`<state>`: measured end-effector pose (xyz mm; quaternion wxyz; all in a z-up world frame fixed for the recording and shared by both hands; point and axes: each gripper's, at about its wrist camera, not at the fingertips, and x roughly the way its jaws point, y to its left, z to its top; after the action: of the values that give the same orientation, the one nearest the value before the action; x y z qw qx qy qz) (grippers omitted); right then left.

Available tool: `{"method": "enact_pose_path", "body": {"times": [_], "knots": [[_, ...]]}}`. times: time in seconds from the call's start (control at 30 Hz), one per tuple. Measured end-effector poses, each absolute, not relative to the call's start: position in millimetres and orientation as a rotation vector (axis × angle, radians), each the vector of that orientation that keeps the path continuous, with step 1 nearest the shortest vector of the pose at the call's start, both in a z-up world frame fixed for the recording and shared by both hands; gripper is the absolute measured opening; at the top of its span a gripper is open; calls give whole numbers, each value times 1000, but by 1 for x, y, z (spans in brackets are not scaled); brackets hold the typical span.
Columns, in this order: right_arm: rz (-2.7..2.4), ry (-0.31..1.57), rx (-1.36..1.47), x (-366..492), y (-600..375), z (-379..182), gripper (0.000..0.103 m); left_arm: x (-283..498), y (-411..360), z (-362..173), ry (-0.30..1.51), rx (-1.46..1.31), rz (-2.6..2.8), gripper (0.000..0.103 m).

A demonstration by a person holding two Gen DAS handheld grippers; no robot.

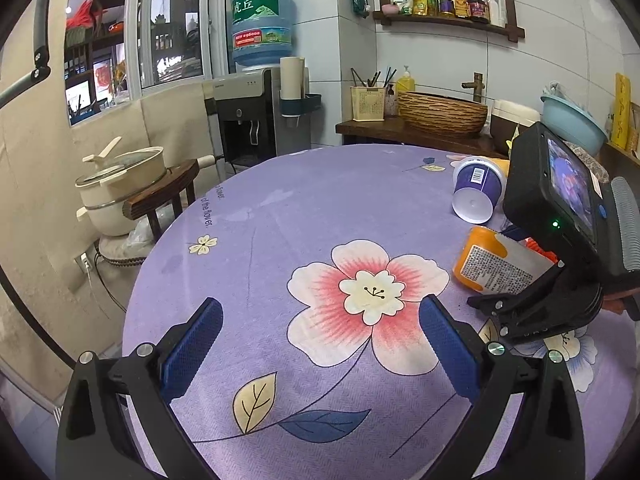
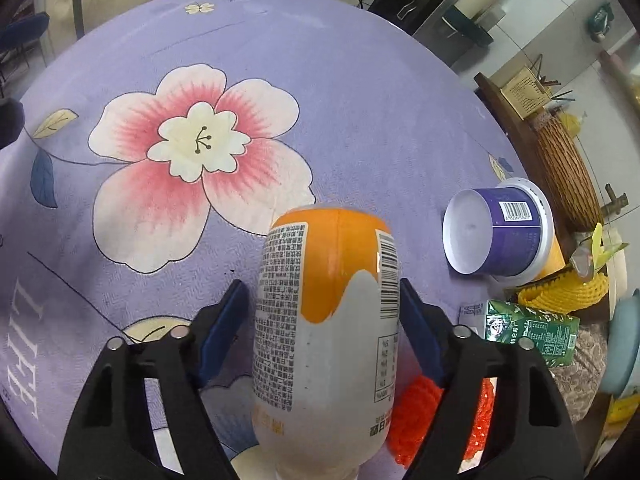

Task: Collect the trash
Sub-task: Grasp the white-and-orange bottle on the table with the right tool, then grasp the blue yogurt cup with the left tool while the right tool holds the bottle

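An orange and white plastic bottle (image 2: 324, 320) lies on the purple flowered tablecloth (image 2: 280, 80), between the fingers of my right gripper (image 2: 322, 304). The right pad touches its side; a small gap shows at the left pad (image 2: 224, 320), so the jaws are not closed on it. The bottle also shows in the left wrist view (image 1: 492, 264), under the right gripper (image 1: 568, 240). A purple and white cup (image 2: 500, 232) lies on its side, also visible in the left wrist view (image 1: 478, 188). My left gripper (image 1: 320, 328) is open and empty above the table.
A green carton (image 2: 532, 330), yellow foam net (image 2: 560, 288) and orange-red net (image 2: 420, 420) lie at the table's right edge. A wooden counter with a woven basin (image 1: 442, 112) stands behind. A water dispenser (image 1: 256, 112) and a pot on a stool (image 1: 120, 176) stand left.
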<state>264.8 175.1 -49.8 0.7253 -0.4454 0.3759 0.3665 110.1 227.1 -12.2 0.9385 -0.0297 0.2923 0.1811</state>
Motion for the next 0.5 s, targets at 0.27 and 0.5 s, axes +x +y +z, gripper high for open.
{"method": "enact_pose_path", "body": {"times": [0.27, 0.5], "knots": [[815, 784, -936, 246, 163, -43, 62, 127, 227, -9, 602, -31, 343, 98], [809, 726, -729, 233, 120, -9, 62, 162, 230, -1, 619, -59, 268, 97]]}}
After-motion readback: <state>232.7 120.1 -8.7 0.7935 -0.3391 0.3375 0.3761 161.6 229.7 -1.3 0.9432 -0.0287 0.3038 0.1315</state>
